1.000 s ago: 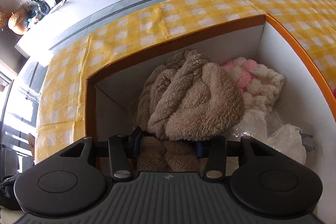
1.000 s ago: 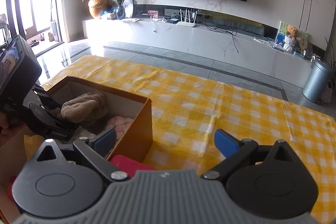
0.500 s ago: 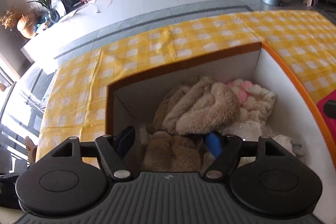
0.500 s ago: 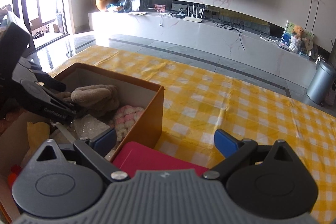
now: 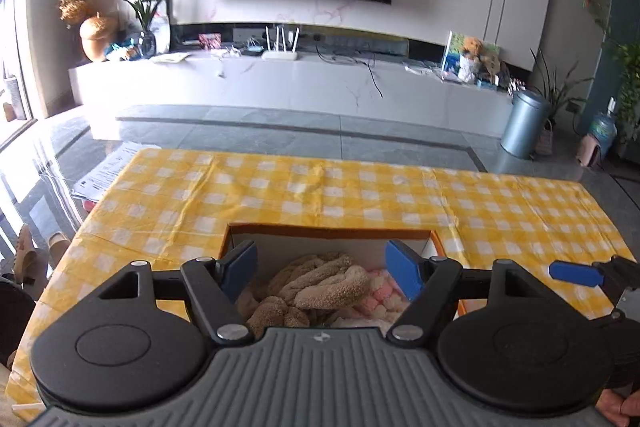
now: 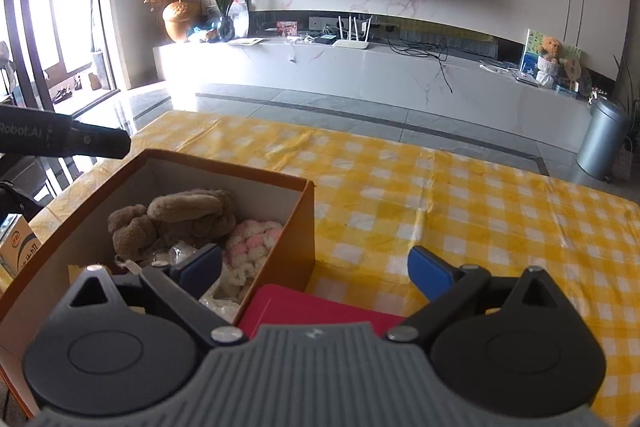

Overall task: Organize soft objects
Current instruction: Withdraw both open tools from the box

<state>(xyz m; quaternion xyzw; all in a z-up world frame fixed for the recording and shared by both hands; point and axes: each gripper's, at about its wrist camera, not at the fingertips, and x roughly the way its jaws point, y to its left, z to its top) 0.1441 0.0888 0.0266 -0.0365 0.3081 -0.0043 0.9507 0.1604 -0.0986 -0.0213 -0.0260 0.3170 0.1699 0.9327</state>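
Observation:
An orange cardboard box point(image 6: 308, 227) with white inner walls stands on the yellow checked tablecloth; it also shows in the left wrist view point(image 5: 328, 229). Inside lie a brown fleece item point(image 6: 188, 217) point(image 5: 320, 287), a pink and white knitted item point(image 6: 252, 239) point(image 5: 380, 297) and clear plastic bags point(image 6: 180, 253). My left gripper point(image 5: 322, 269) is open and empty, raised above the box. My right gripper point(image 6: 316, 269) is open and empty, at the box's right near corner above a red flat object point(image 6: 316, 309).
The yellow checked table point(image 6: 460, 207) stretches to the right and beyond the box. A small carton point(image 6: 18, 247) stands left of the box. Behind the table are a grey floor, a white TV bench point(image 6: 360, 71) and a metal bin point(image 6: 602, 139).
My left gripper let go of the brown fleece item, opened, and lifted up and back out of the box. My right gripper moved a little toward the box.

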